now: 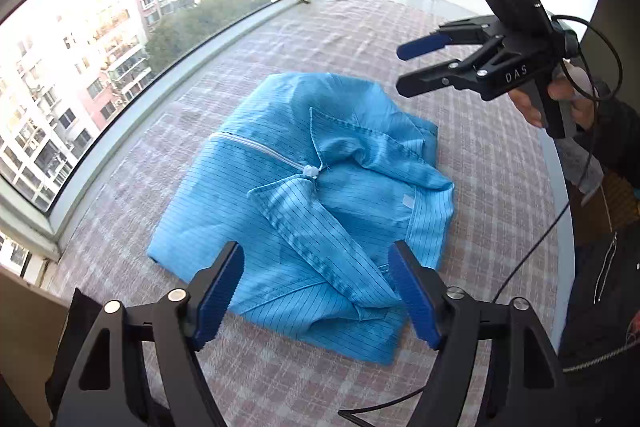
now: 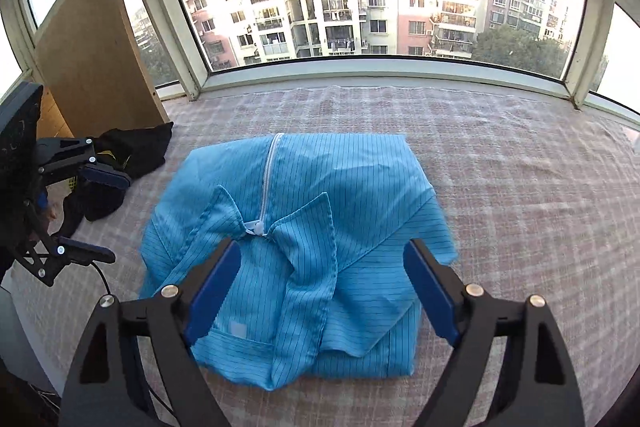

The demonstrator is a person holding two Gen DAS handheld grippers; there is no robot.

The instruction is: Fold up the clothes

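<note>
Blue folded jacket (image 2: pixel 296 259) lies on the checked surface (image 2: pixel 520 187). I hold my left tool (image 1: pixel 316 295) and right tool (image 2: pixel 320 291) above it, angled down, both wide, empty; "DAS" marks the right.

So the blue garment (image 1: pixel 304 211) (image 2: pixel 304 259) is a light blue top with thin dark pinstripes, folded up into a rough squarish bundle and lying flat on the pinkish checked cloth. A white zipper (image 2: pixel 269 179) is zipped shut, its pull sitting right at the neck. The pointed collar (image 2: pixel 308 223) is splayed open on both sides of the pull and a bit rumpled. There's a small white tag inside the neckline. The edges aren't perfectly even.
</note>
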